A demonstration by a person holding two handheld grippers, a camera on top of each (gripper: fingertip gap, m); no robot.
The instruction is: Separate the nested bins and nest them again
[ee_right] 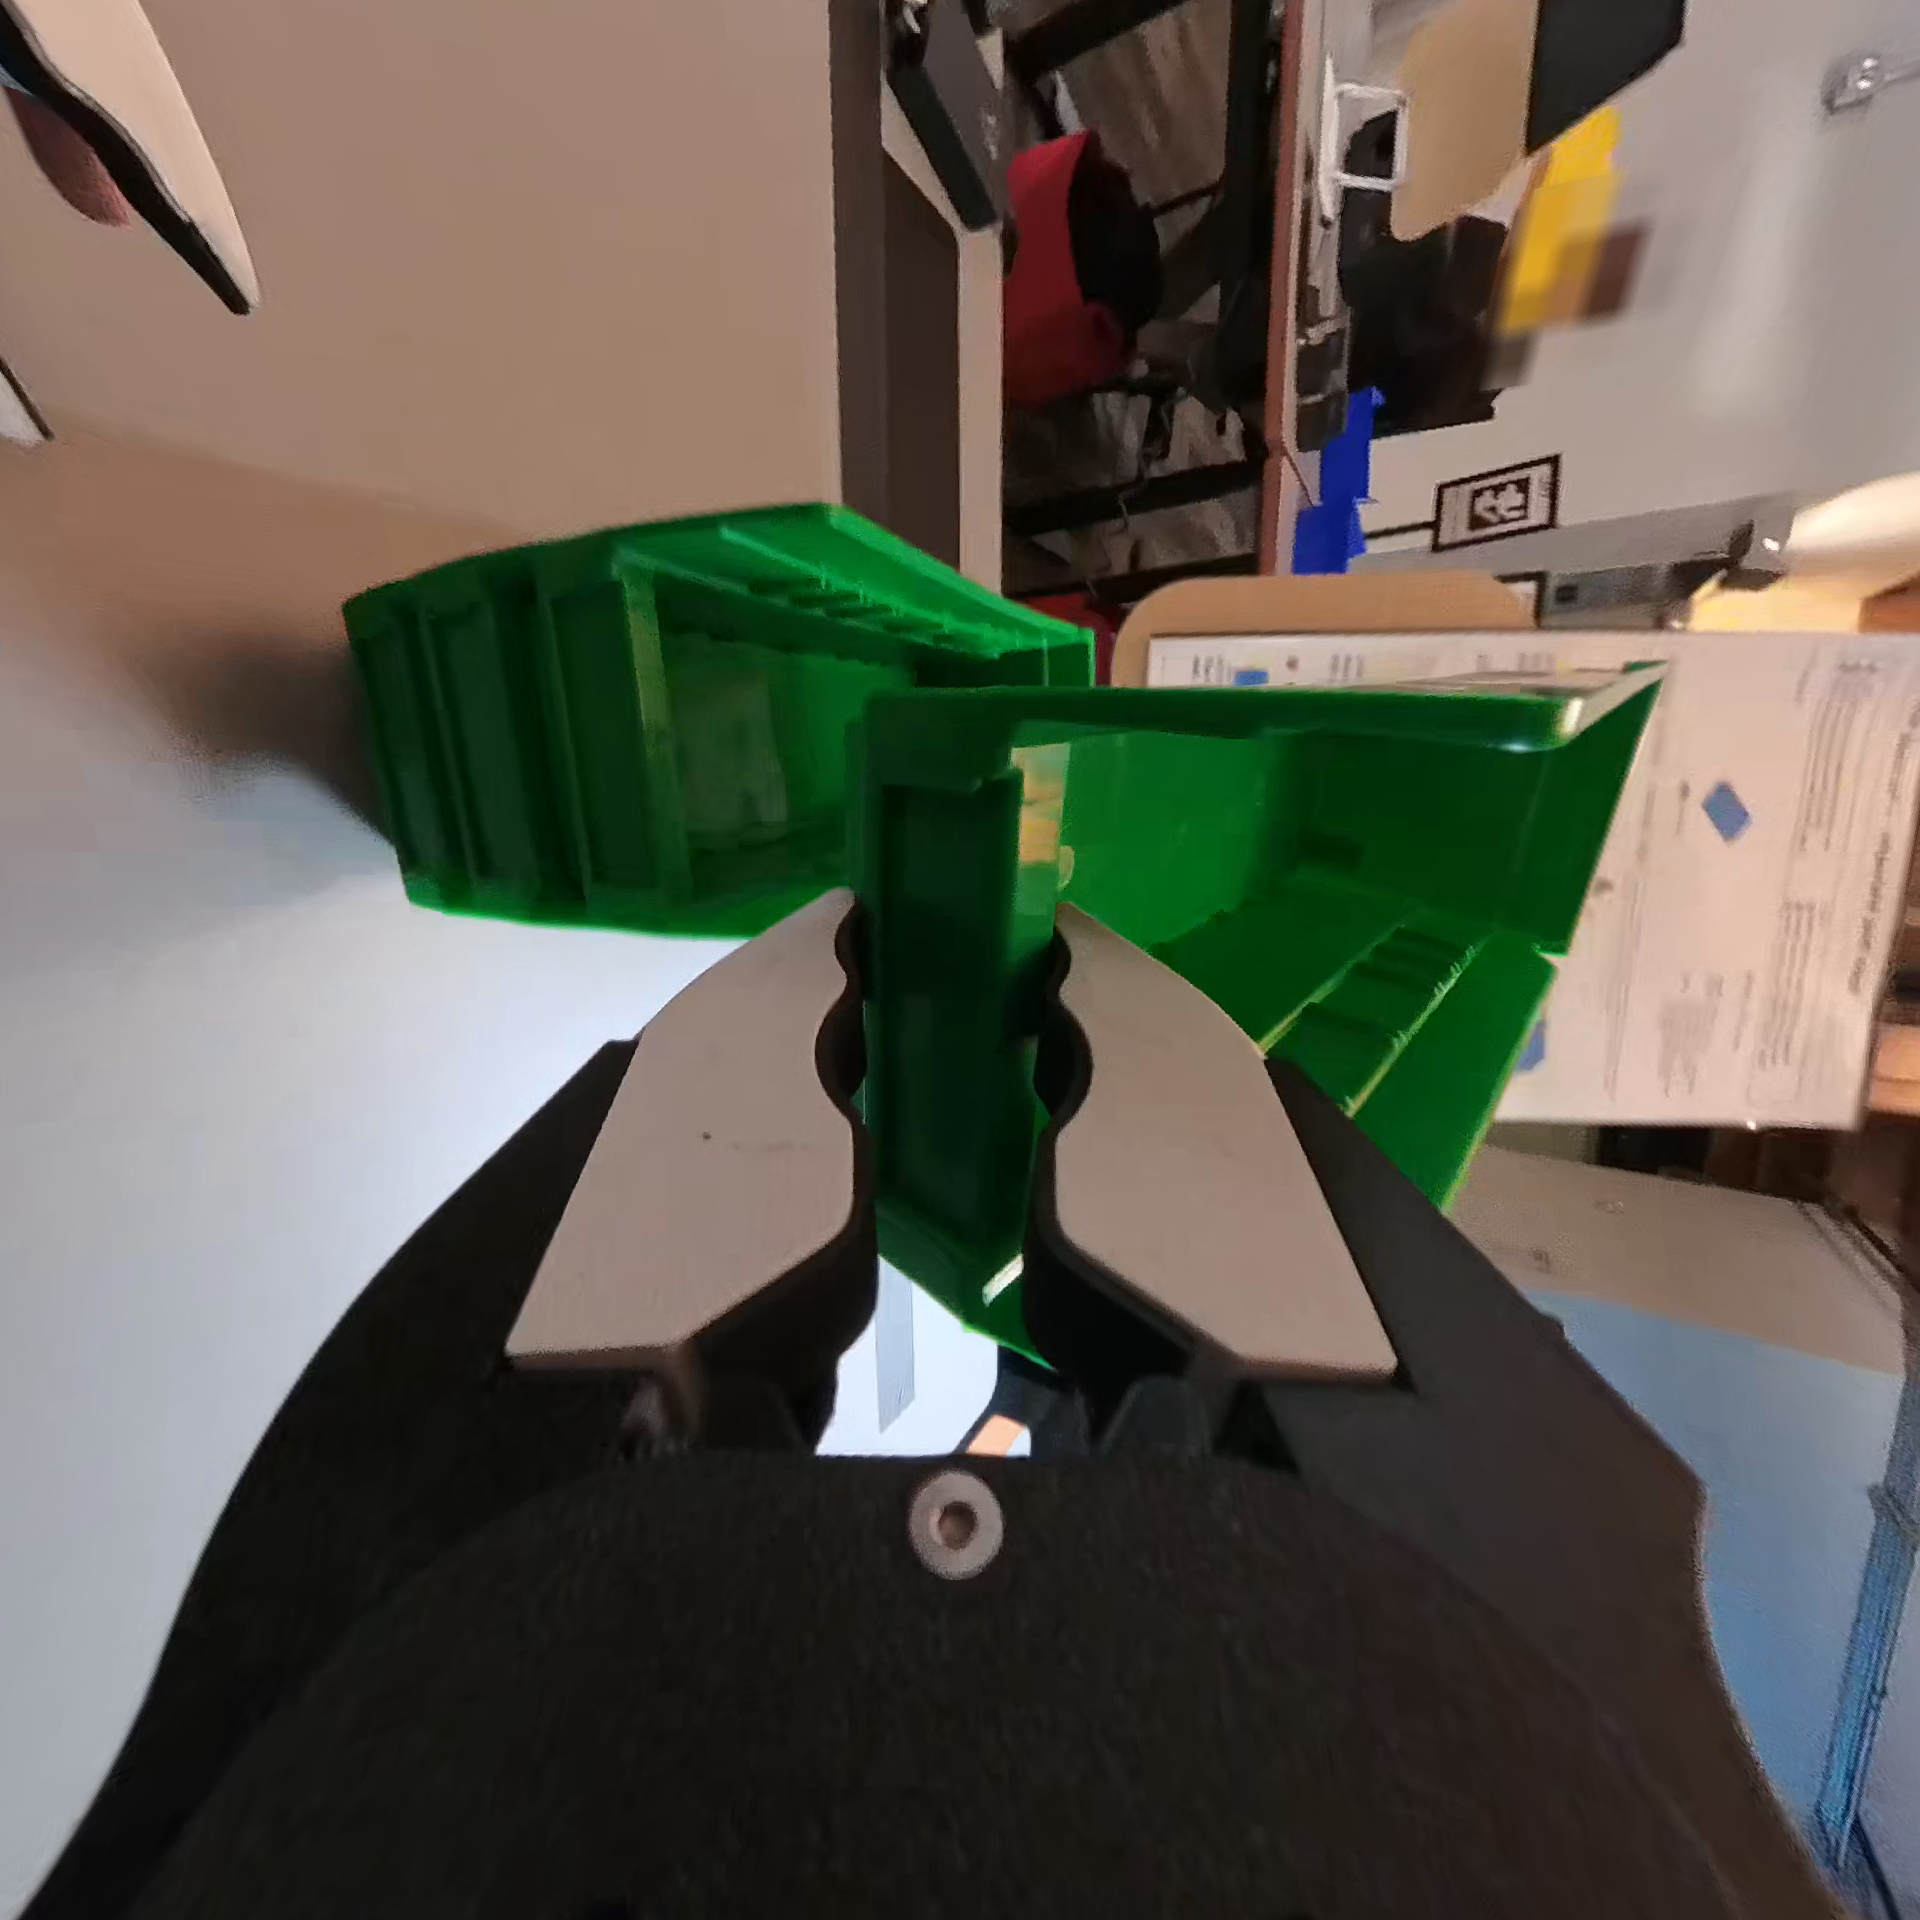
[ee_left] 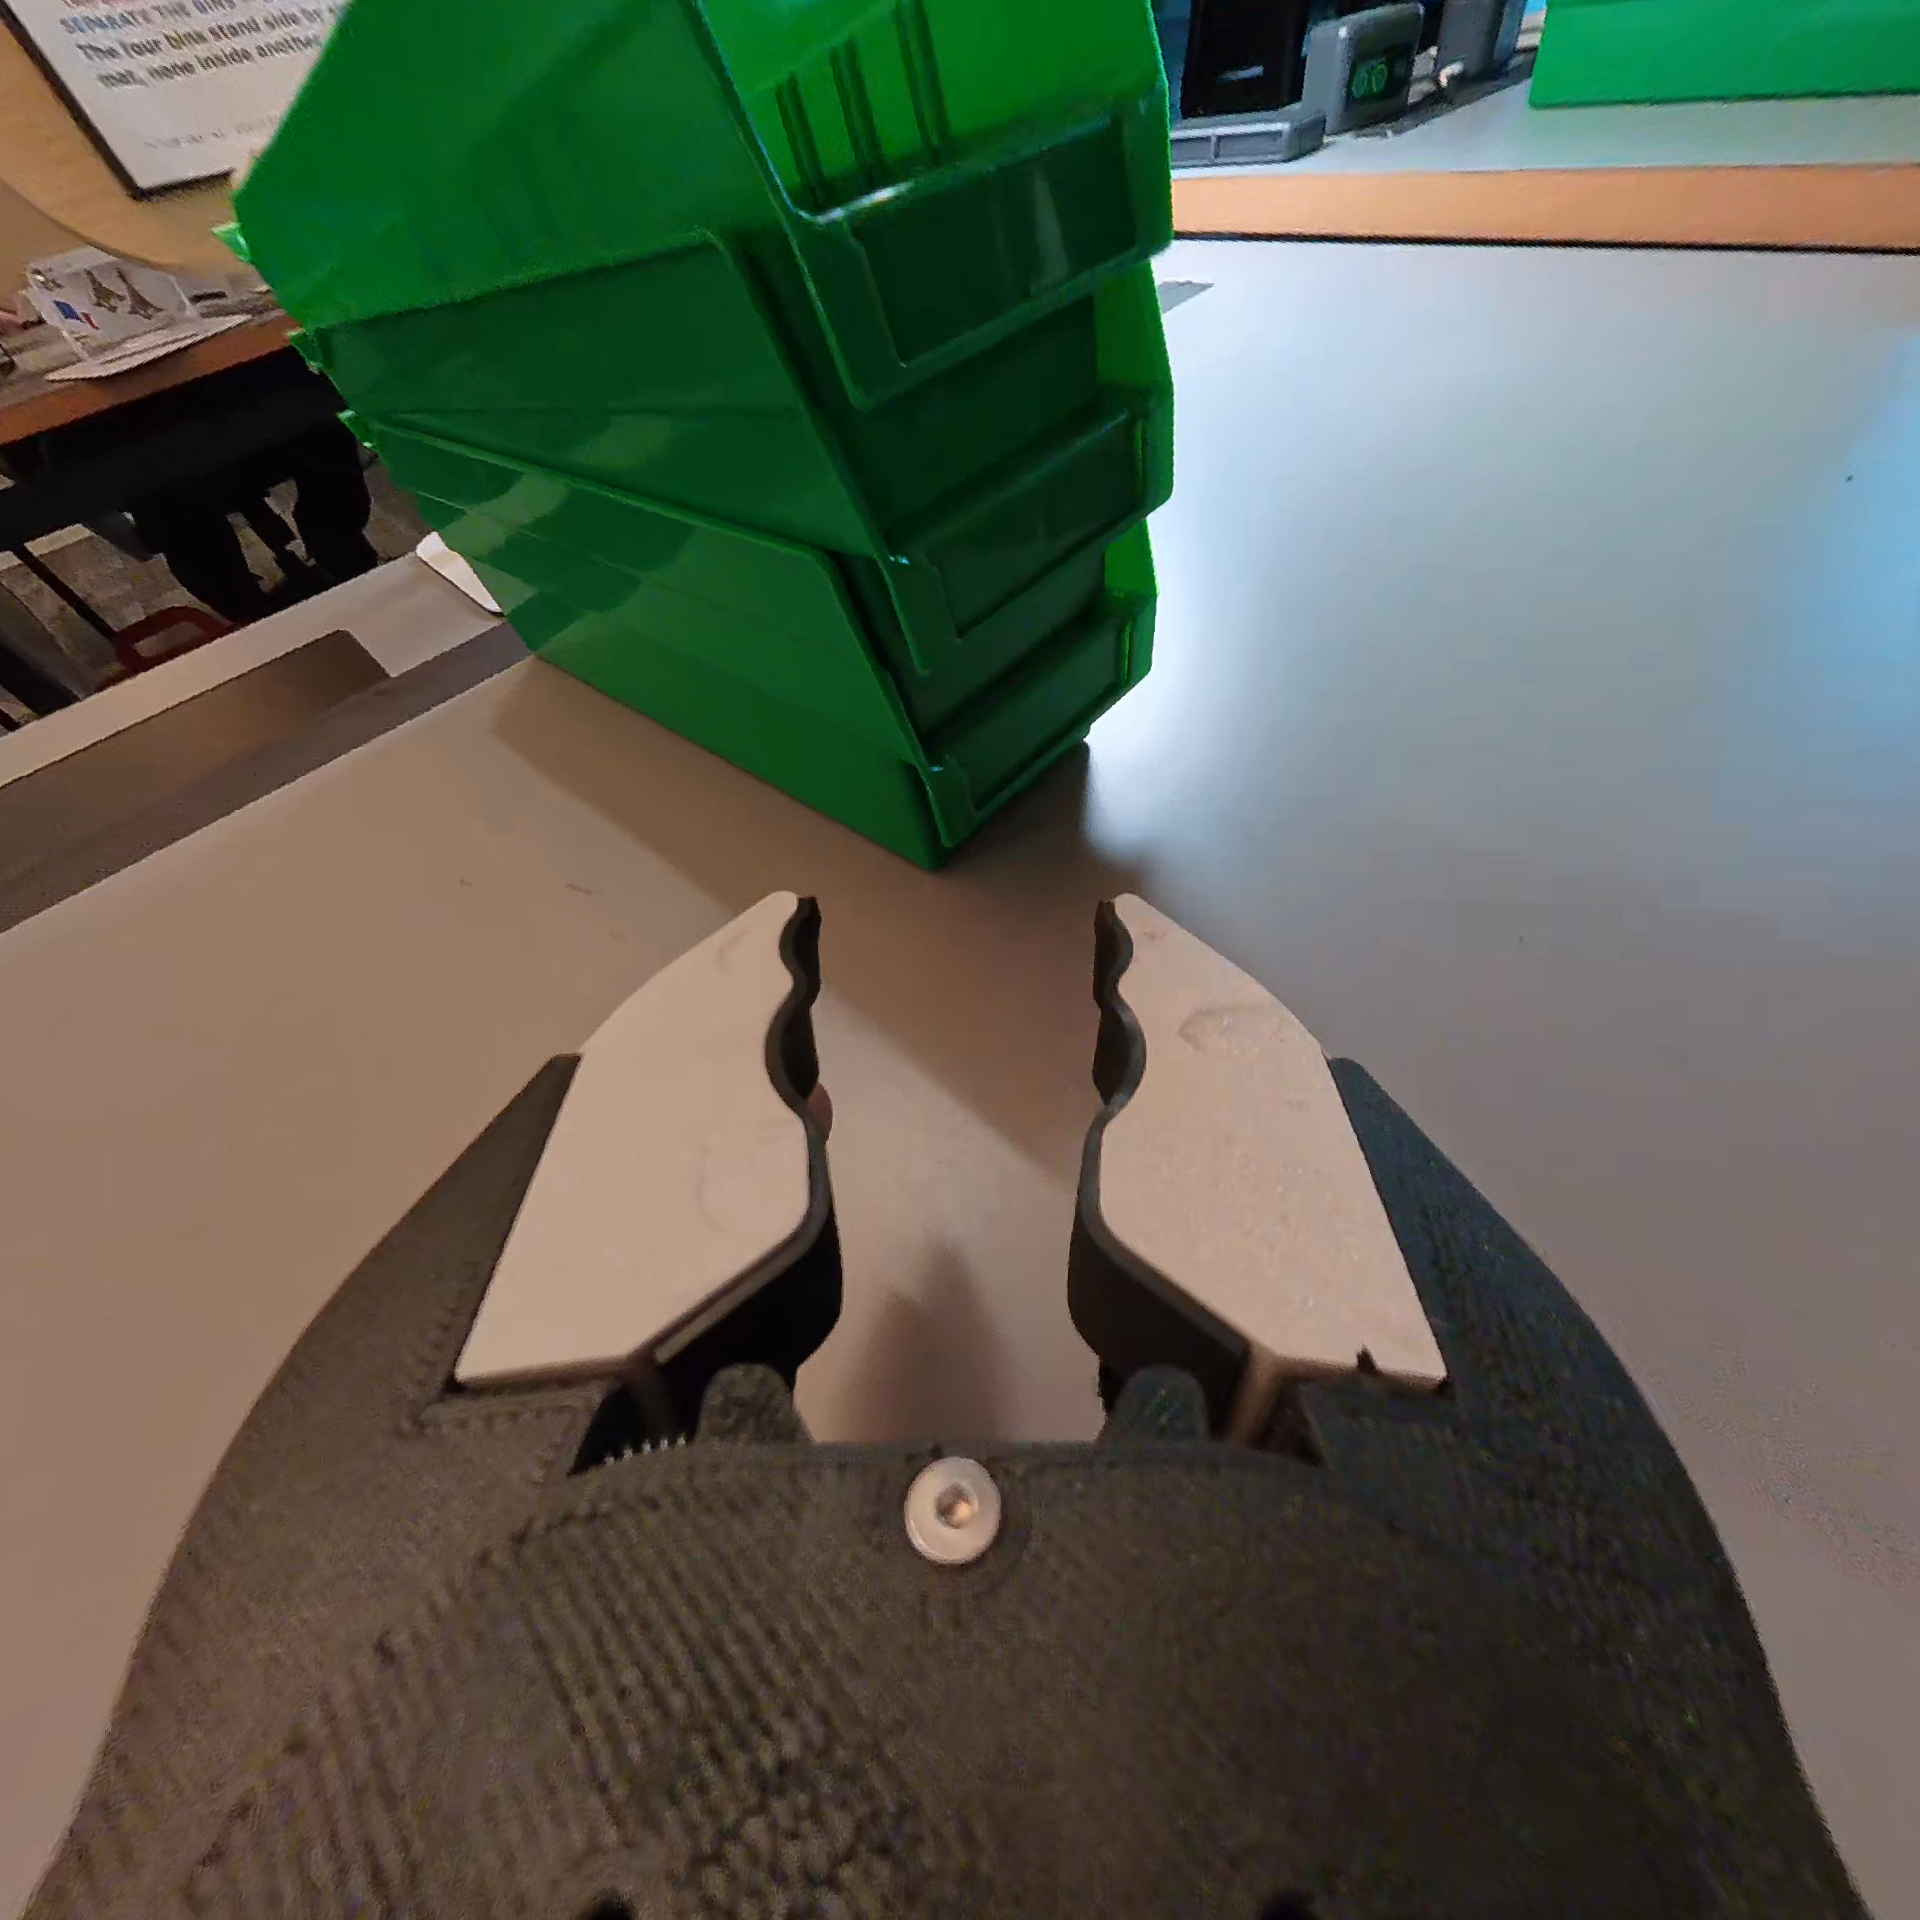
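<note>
Right tongs clamped on top green plastic bin's front lip, tilted above nested green stack near the grey bench's left edge; left tongs apart, empty.

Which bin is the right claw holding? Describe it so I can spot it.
Start at the green bin stack on the grey table. The top bin is it: tilted above the others, its front wall pinched by the right claw.

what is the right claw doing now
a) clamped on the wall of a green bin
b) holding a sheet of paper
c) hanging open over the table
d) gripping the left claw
a: in the right wrist view the right claw has both fingers pressed against a wall of the green bin, while the left claw is open and empty in front of the stack of bins.
</note>
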